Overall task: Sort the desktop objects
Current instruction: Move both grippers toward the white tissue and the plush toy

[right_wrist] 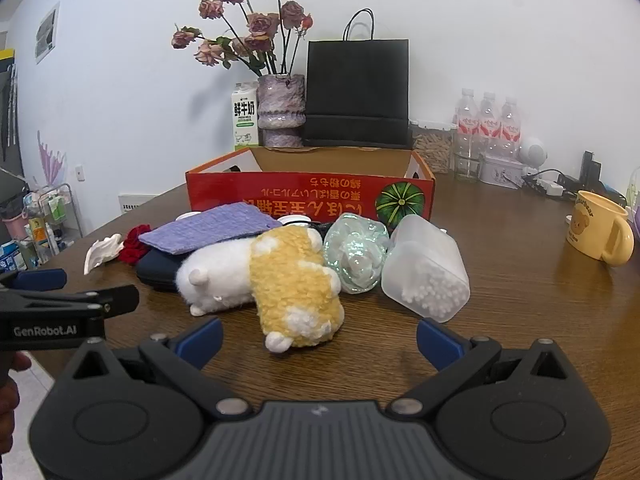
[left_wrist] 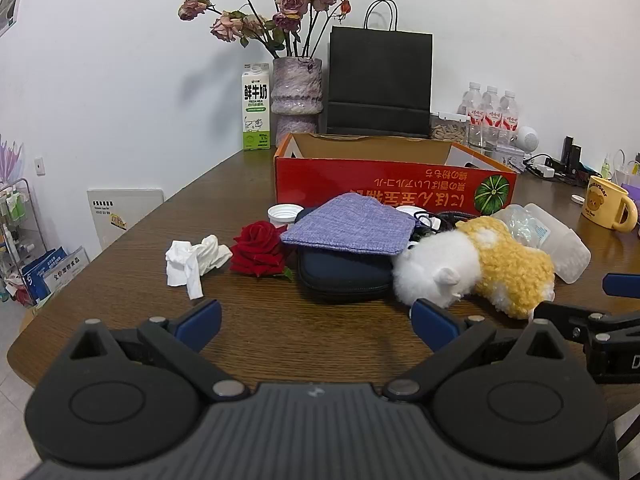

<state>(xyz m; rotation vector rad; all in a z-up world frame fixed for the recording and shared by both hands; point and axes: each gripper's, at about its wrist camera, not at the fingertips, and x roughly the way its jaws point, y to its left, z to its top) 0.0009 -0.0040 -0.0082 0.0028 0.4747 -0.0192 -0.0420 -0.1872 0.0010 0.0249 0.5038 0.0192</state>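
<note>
A heap of objects lies in front of a red cardboard box. It holds a crumpled white tissue, a red rose, a purple cloth pouch on a dark blue case, a white and yellow plush toy, a clear wrapped bundle and a clear tub of cotton swabs. My left gripper is open, short of the case. My right gripper is open, just short of the plush.
Behind the box stand a milk carton, a vase of dried roses, a black paper bag and three water bottles. A yellow mug sits at the right. The wooden table's edge curves on the left.
</note>
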